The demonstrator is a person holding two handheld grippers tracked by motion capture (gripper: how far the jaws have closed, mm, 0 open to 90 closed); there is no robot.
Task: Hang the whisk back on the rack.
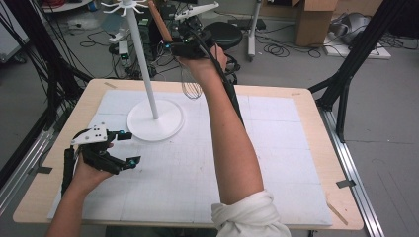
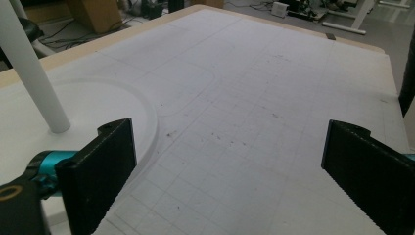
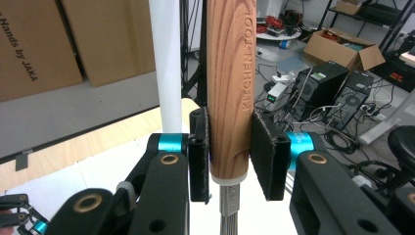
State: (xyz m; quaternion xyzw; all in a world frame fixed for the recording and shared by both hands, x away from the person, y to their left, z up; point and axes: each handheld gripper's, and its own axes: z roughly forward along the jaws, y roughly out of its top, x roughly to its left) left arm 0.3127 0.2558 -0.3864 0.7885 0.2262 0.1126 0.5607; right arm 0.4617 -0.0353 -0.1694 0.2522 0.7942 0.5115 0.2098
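My right gripper [image 3: 230, 152] pinches the whisk [image 3: 229, 88] upright at the stand's [image 1: 154, 118] one o'clock; my left gripper [image 2: 230, 166] rests spread.

Wood-handled whisk [image 3: 229, 93] — upright, wire loops down, beside white pole [image 3: 165, 63]

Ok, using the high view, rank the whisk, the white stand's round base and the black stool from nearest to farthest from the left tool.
1. Round base of the white stand: on the mat, just right of the left tool, apart from it.
2. Whisk: raised over the table's far edge, its wooden handle held in the right tool.
3. Black stool: on the floor beyond the table.
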